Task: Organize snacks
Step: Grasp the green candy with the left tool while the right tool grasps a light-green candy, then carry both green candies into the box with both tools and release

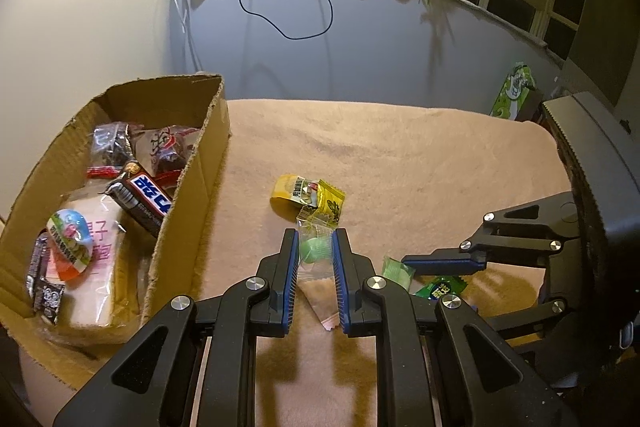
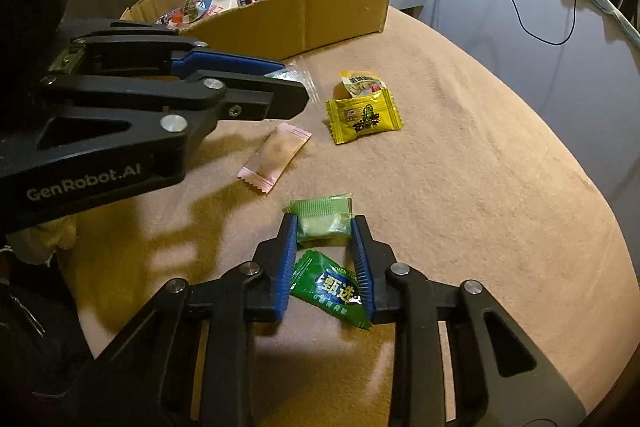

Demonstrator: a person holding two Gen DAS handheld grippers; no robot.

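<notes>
My left gripper (image 1: 315, 253) clamps a clear-wrapped green sweet (image 1: 316, 250) bound for the brown cardboard box (image 1: 188, 187) at frame left; my right gripper (image 2: 325, 239) closes around a pale green wrapped candy (image 2: 322, 223), centre frame.

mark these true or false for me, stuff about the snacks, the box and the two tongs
1. The left tongs hold a clear packet with a green sweet. True.
2. The cardboard box is empty. False: it holds several snacks.
3. The pink packet lies on the blanket. True.
4. The right tongs are closed on the yellow packet. False: they pinch a pale green packet.
5. The dark green packet is inside the box. False: it lies on the blanket.
</notes>
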